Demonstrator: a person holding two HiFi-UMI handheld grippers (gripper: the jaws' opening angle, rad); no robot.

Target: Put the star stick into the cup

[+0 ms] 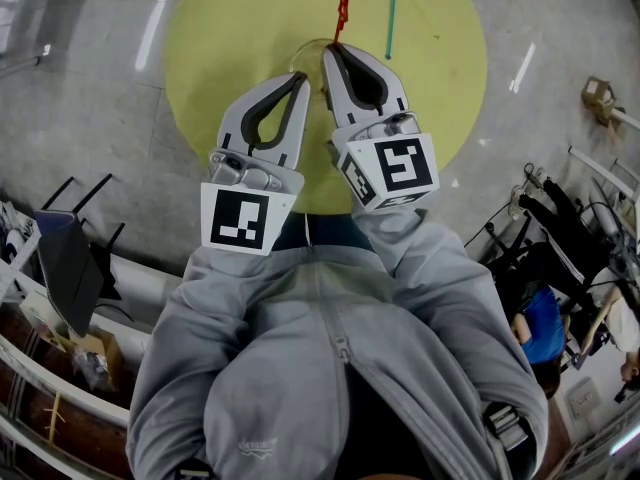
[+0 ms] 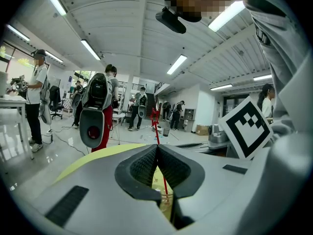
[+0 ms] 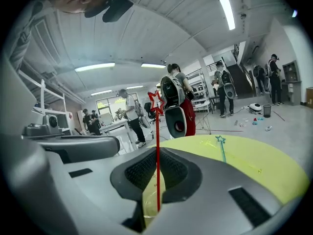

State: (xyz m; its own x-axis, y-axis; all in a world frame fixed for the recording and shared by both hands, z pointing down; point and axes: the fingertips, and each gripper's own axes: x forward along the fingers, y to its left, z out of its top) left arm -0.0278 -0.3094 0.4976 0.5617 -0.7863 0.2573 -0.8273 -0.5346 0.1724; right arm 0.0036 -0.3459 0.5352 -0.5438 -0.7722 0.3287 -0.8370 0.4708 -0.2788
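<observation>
A thin red star stick stands upright, pinched in my shut right gripper. In the right gripper view the stick runs down between the jaws, and its lower end sits inside the clear plastic cup. The cup stands on the round yellow table, just beyond both gripper tips. My left gripper is shut, with its tips on the cup's near rim. In the left gripper view the cup shows below the closed jaws, with the red star above them.
A teal star stick lies flat on the table to the right of the cup. A black folded stand and shelves are on the floor at the left. A person in blue and equipment are at the right.
</observation>
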